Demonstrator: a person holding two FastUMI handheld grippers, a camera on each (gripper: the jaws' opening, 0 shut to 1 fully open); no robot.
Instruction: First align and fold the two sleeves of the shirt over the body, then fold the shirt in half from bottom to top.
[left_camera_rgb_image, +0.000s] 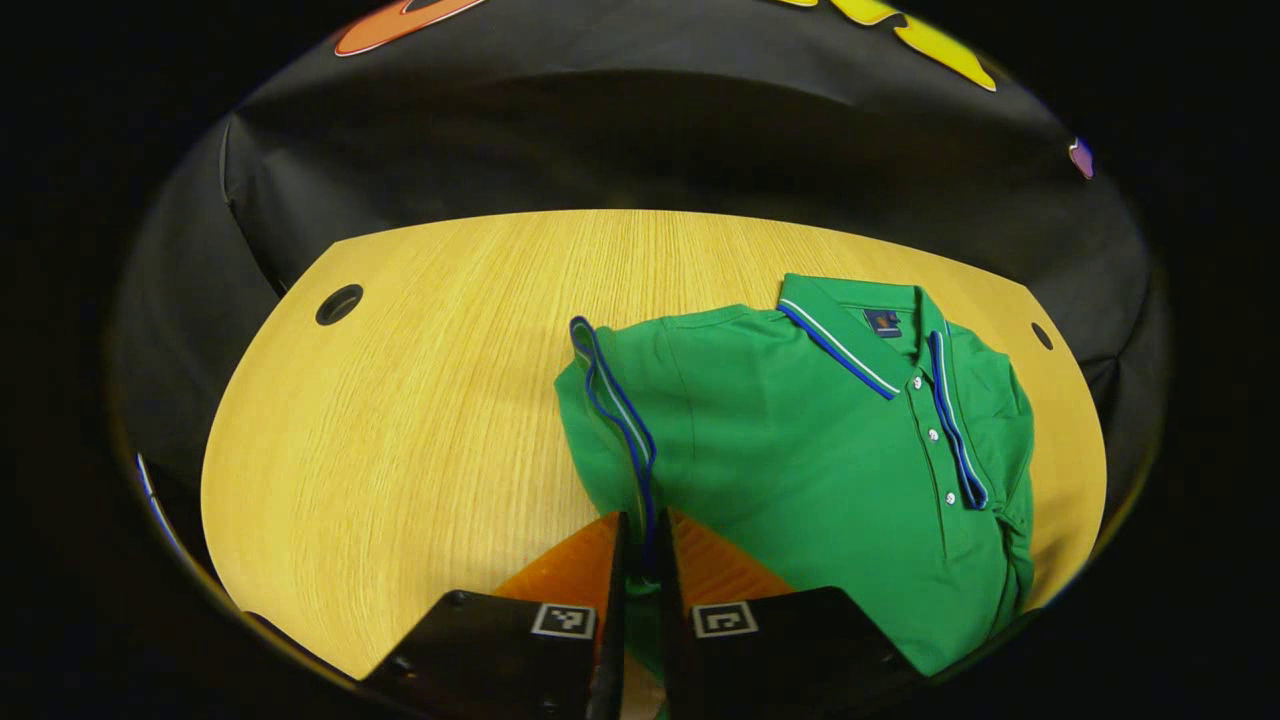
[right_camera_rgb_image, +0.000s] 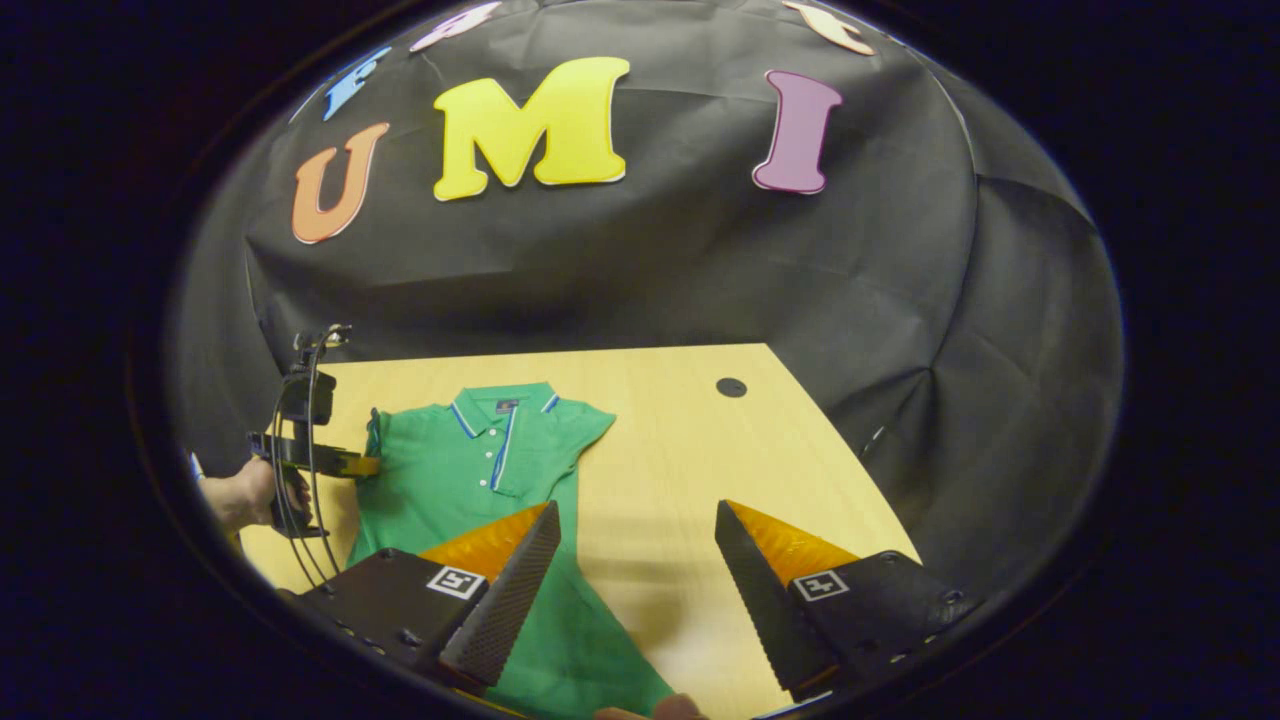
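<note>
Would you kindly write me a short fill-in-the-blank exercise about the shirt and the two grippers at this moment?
1. The left gripper is shut on the shirt's ____.
2. The right gripper has its jaws ____.
3. The polo shirt is ____ in colour, with striped trim.
4. The shirt lies on a ____ table.

Missing words: sleeve; open; green; wooden

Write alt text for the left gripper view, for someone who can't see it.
The left gripper, seen from its own camera, is shut on the striped cuff of a sleeve of a green polo shirt, folding it over the body. The shirt lies collar up on a light wooden table.
</note>
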